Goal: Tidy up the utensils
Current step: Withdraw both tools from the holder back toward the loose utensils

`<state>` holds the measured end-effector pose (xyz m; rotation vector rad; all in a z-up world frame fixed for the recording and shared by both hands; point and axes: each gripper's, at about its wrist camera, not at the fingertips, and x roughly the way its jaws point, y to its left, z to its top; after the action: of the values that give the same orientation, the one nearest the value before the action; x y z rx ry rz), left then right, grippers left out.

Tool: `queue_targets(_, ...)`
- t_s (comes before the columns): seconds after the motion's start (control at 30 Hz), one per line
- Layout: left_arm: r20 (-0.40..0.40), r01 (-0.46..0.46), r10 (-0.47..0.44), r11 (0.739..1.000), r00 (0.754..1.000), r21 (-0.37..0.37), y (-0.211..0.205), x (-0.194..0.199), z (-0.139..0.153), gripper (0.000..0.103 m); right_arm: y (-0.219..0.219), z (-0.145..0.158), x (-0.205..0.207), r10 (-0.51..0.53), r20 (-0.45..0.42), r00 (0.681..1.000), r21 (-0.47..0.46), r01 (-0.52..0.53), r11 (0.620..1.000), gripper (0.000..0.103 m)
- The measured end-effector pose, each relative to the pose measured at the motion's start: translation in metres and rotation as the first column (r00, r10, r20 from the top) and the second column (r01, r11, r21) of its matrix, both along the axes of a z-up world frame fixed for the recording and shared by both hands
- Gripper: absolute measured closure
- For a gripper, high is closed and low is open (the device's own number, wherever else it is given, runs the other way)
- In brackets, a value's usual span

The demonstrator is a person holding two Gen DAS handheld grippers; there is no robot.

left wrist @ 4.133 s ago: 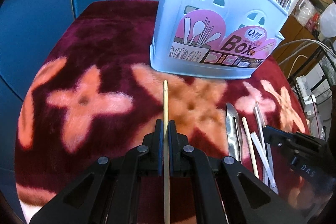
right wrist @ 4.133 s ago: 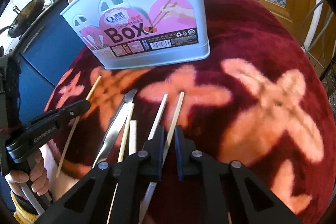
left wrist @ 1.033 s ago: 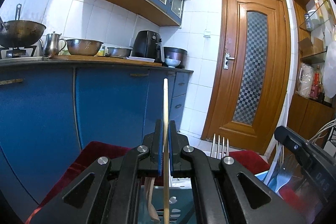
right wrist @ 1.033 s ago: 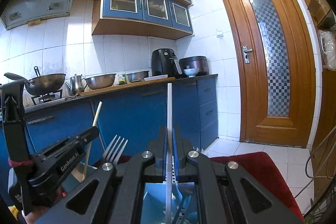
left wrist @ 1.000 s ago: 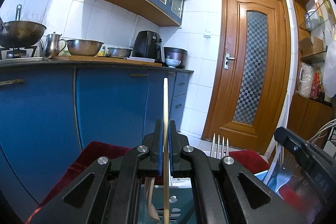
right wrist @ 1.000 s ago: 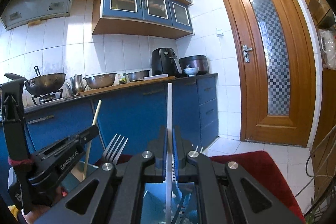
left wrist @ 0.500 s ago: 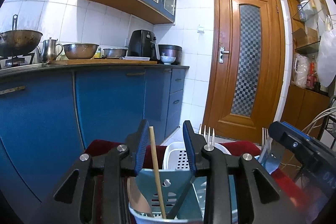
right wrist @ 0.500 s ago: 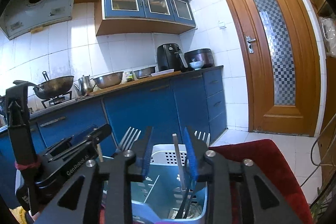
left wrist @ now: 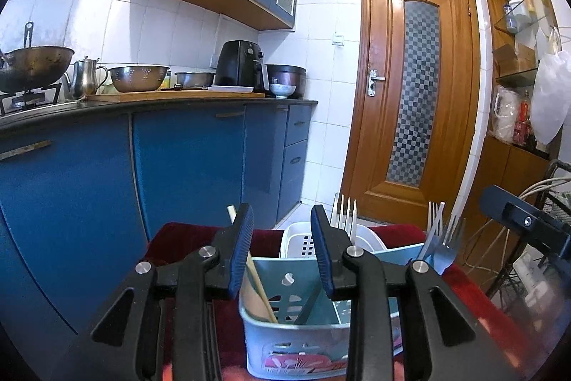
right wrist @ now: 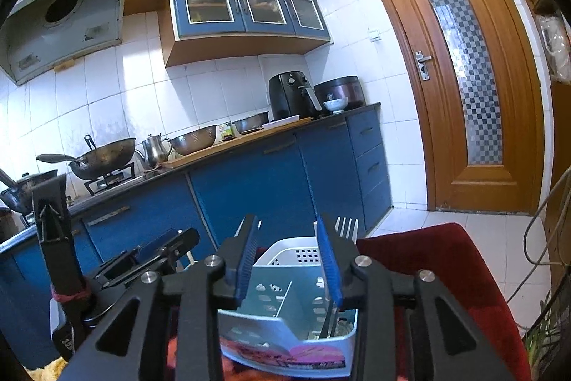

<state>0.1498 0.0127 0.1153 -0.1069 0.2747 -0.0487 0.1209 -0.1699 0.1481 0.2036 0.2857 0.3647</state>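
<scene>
blue utensil box (left wrist: 285,341) on red cushion (right wrist: 446,256), forks (left wrist: 440,238) upright

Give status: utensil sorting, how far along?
Done: a wooden chopstick and forks stand in the blue utensil box. In hand: nothing; left hand-held gripper and right hand-held gripper both open above it. Left: can't tell, table out of view.

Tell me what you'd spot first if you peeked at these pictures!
First, the two black claws with blue pads, the left claw and the right claw, both open and empty above the light blue utensil box. Next, the wooden chopstick leaning inside the box, and the big brown door behind.
</scene>
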Motion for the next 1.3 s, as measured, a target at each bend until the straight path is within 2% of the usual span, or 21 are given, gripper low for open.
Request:
queue_targets(0.17, 0.001, -0.002, 0.002, 1.0, 1.0, -0.015, 0.007, -0.018, 0.009, 0.069, -0.002, 0.004, -0.01, 0.037, -0.027, 0.999, 0.02, -0.036, 0.999, 0.062)
queue_targets(0.33, 0.001, -0.007, 0.007, 1.0, 1.0, 0.012, 0.008, -0.037, 0.017, 0.069, 0.001, 0.009, -0.026, 0.036, -0.033, 0.999, 0.001, -0.036, 0.999, 0.062)
queue_targets(0.7, -0.056, -0.008, 0.013, 0.997, 0.998, 0.078, 0.009, -0.095, 0.023, 0.069, 0.0, 0.007, -0.064, 0.056, -0.117, 0.992, -0.01, -0.058, 0.998, 0.062)
queue_targets(0.97, -0.124, -0.01, 0.022, 0.995, 0.992, 0.095, 0.012, -0.133, 0.008, 0.069, 0.0, -0.001, -0.092, 0.061, -0.143, 0.988, -0.025, -0.065, 0.998, 0.062)
queue_targets(1.13, -0.164, -0.001, 0.016, 0.996, 0.986, 0.087, 0.017, -0.145, -0.003, 0.069, 0.0, -0.011, -0.107, 0.046, -0.163, 0.986, -0.051, -0.055, 0.997, 0.062)
queue_targets(1.3, -0.237, 0.018, 0.001, 0.997, 0.972, 0.079, 0.017, -0.148, -0.019, 0.069, -0.001, -0.024, -0.117, 0.03, -0.205, 0.978, -0.063, -0.043, 0.997, 0.062)
